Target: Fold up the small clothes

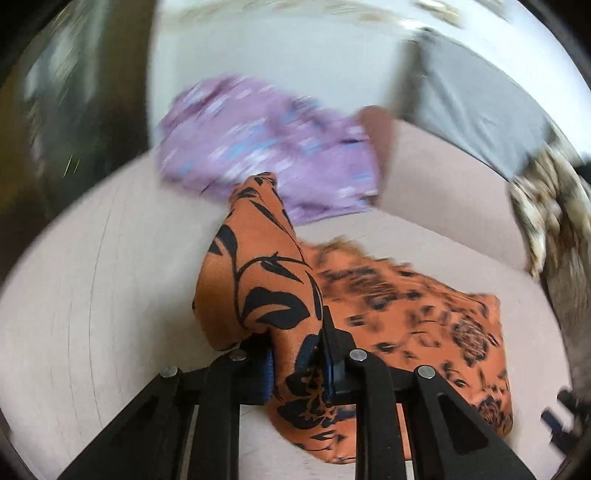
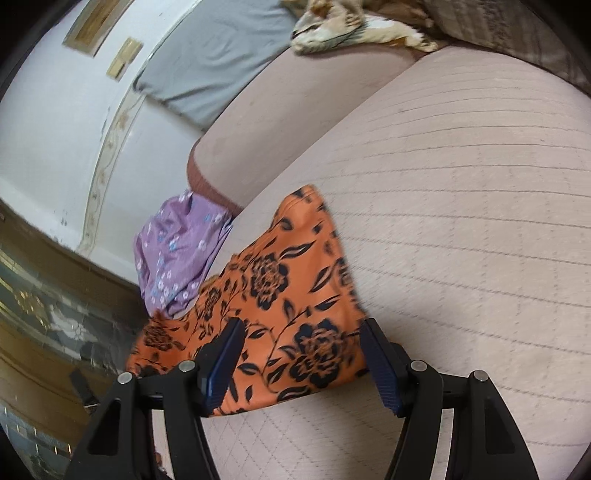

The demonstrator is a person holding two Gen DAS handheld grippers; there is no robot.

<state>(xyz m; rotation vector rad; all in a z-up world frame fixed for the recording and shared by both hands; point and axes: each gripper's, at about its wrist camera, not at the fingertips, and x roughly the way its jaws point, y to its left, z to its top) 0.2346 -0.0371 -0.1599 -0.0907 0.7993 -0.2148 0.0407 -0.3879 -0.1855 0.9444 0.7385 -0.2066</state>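
Note:
An orange garment with black flowers [image 1: 413,314] lies on the pale quilted bed [image 1: 92,295]. My left gripper [image 1: 295,362] is shut on a bunched fold of it [image 1: 258,280] and holds that fold up off the bed. In the right wrist view the same orange garment [image 2: 280,295] lies flat, and my right gripper [image 2: 303,354] is open just above its near edge, one finger on each side. A purple flowered garment [image 1: 266,147] lies crumpled beyond the orange one; it also shows in the right wrist view [image 2: 177,251].
A pale bolster [image 2: 295,129] lies across the bed behind the clothes. A grey pillow [image 2: 218,62] and a brown and cream patterned cloth [image 2: 362,26] sit further back. The bed's edge drops to a patterned floor [image 2: 40,314] on the left.

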